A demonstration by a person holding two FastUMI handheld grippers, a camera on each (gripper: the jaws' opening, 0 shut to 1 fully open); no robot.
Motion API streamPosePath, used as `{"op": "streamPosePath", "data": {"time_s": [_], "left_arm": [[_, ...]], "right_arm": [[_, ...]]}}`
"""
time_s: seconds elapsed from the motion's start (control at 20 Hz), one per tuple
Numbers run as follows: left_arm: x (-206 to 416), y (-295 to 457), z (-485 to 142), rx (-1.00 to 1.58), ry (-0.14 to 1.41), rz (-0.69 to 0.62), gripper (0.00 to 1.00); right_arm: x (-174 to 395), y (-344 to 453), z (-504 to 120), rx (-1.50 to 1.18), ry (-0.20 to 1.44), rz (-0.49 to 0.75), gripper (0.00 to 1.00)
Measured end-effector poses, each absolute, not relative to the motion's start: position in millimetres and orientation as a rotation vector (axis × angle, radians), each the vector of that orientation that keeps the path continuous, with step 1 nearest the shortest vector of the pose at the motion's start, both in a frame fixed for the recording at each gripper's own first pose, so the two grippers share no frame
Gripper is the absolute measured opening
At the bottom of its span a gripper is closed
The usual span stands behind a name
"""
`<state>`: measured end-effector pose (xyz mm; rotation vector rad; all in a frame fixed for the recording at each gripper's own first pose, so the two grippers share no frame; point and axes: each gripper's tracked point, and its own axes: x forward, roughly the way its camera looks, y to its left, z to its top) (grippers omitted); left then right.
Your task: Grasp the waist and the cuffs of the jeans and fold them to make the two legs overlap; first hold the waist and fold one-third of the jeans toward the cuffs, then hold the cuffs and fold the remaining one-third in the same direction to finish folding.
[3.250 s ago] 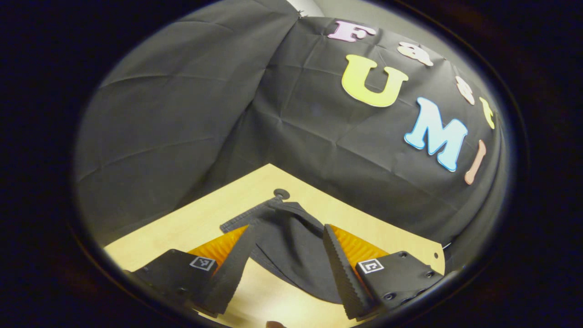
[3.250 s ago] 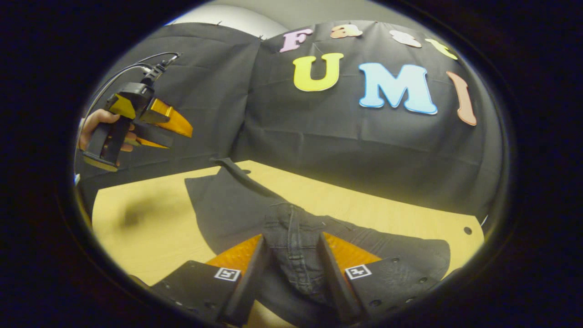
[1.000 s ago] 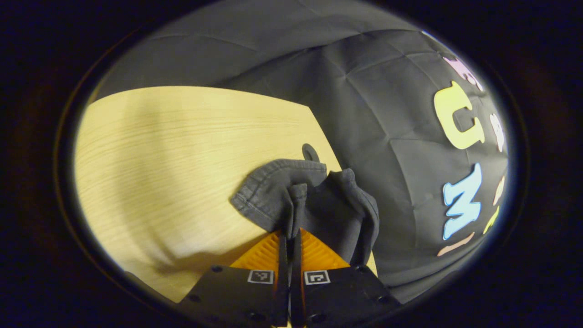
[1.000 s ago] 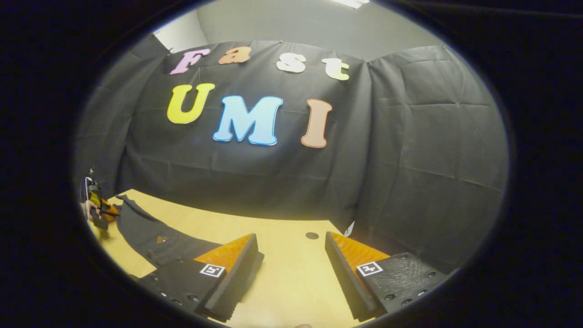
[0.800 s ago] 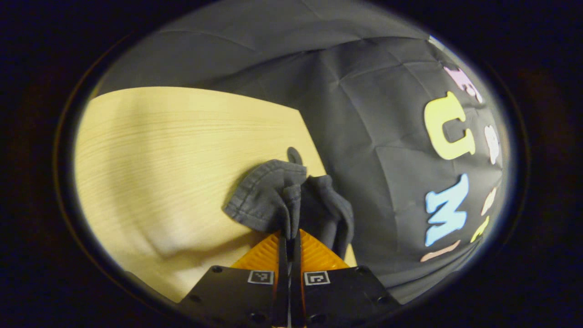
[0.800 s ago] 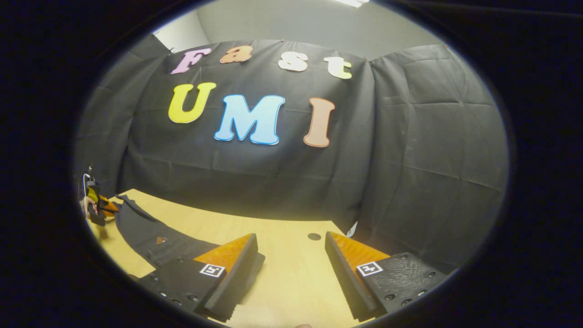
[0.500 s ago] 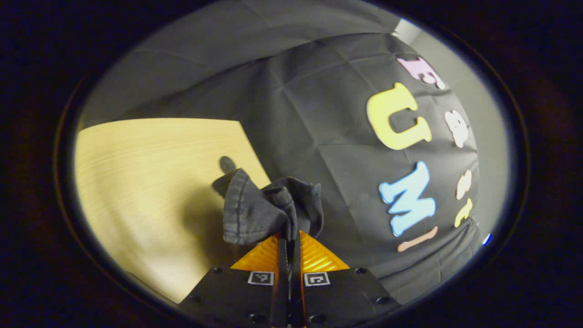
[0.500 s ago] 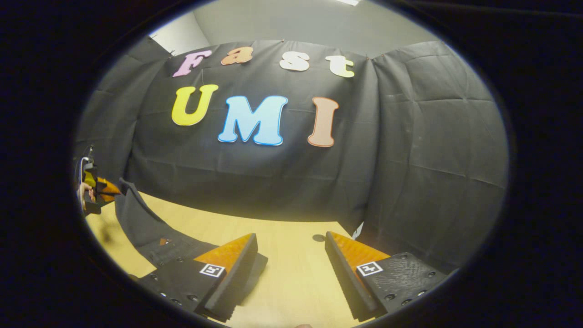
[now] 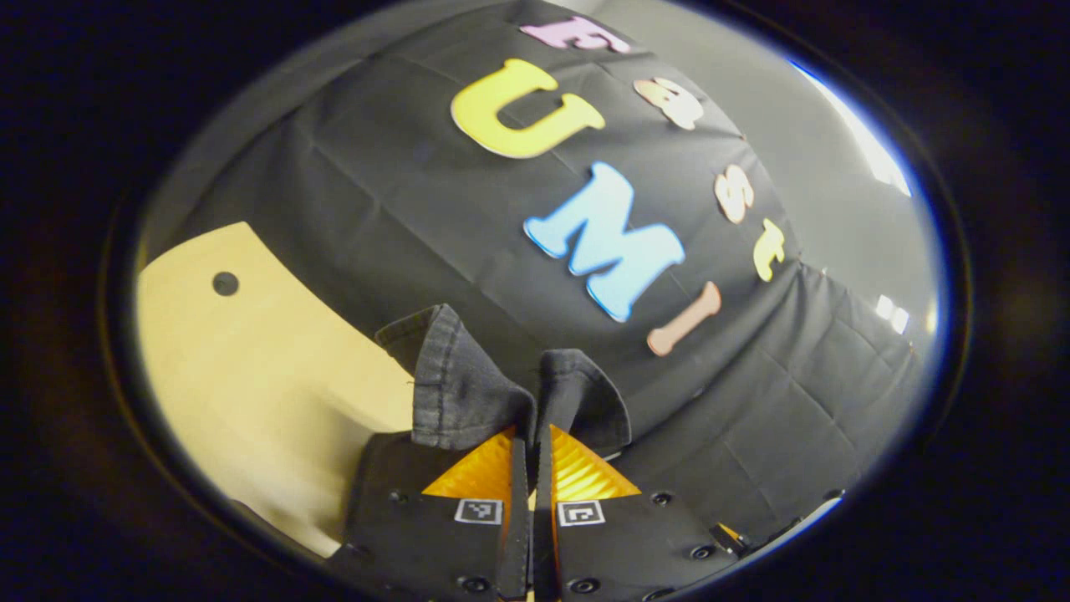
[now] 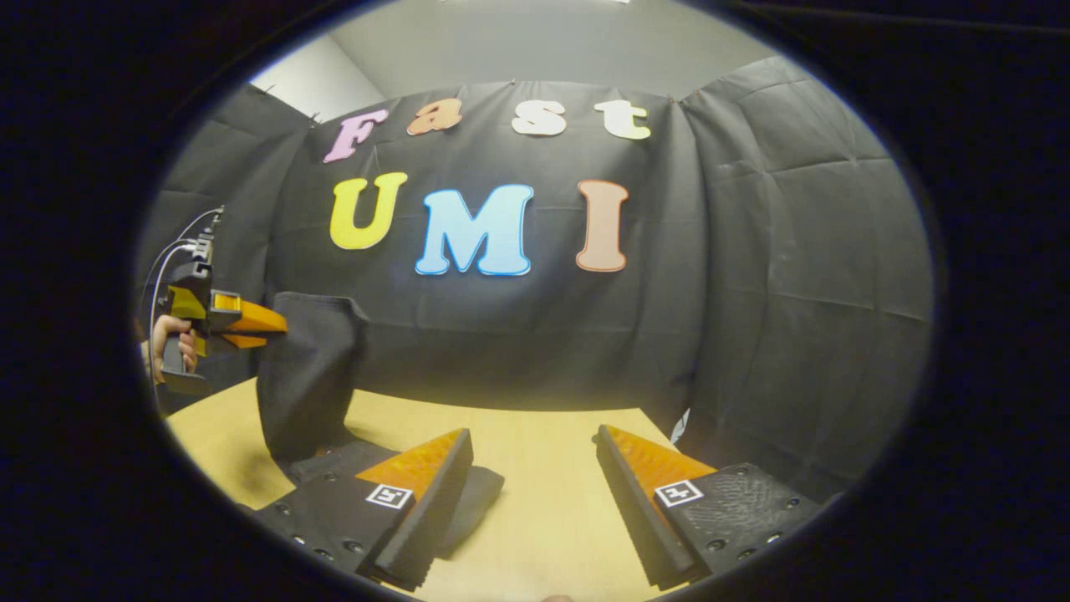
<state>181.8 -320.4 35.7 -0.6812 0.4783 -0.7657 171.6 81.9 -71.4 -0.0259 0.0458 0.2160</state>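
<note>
Left gripper view, near to far: left gripper (image 9: 532,435) has its fingers pressed together w/ a bunched bit of dark denim pinched between them. That's the cuffs (image 9: 468,389), hem stitching showing, flopping over both sides of the tips. Below & behind is the pale wood table (image 9: 251,376), then the black cloth wall.

Right gripper view: right gripper (image 10: 535,493) is spread wide, nothing between the fingers, hanging low over the table near the folded end of the jeans (image 10: 313,376). Dark fabric lies flat just beside its left-hand finger. Farther off, the leg part rises steeply off the table up to the left gripper, held by a hand (image 10: 167,339) well above the tabletop.

Progress, as a judgement: legs look already overlapped, since the raised strip reads as one leg-width. Waist end lies flat & bunched near the right gripper, so waist third prob. done, though can't confirm the layers. Step in hand = last third. Left: carry cuffs over the folded part, lay down, let go. Hem edges may land uneven.
</note>
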Motion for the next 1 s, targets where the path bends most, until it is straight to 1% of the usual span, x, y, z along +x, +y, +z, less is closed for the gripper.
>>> {"op": "streamPosePath", "data": {"time_s": [0.15,0.4,0.6,0.8,0.9,0.95,1.0], "left_arm": [[147.7,-374.7,10.7,-0.542,0.549,-0.835,0.1],[136.3,-407.1,-43.7,-0.369,0.737,-0.86,0.11],[133.5,-407.4,-58.1,-0.323,0.786,-0.832,0.11],[129.0,-408.4,-67.7,-0.343,0.809,-0.756,0.11],[124.2,-408.9,-72.2,-0.346,0.825,-0.744,0.16],[122.6,-410.6,-72.5,-0.347,0.834,-0.752,0.1],[117.8,-411.0,-70.8,-0.345,0.836,-0.762,0.33]], "right_arm": [[170.5,85.2,-75.4,-0.015,0.048,0.251,0.89],[166.2,94.8,-92.8,-0.007,0.082,0.311,0.89],[162.9,98.2,-107.7,0.006,0.115,0.355,0.89],[163.9,100.9,-116.1,0.003,0.134,0.394,0.89],[163.9,101.6,-116.2,0.003,0.136,0.412,0.89],[163.3,101.9,-116.0,0.006,0.135,0.421,0.89],[163.4,101.5,-115.3,0.006,0.135,0.426,0.89]]}}
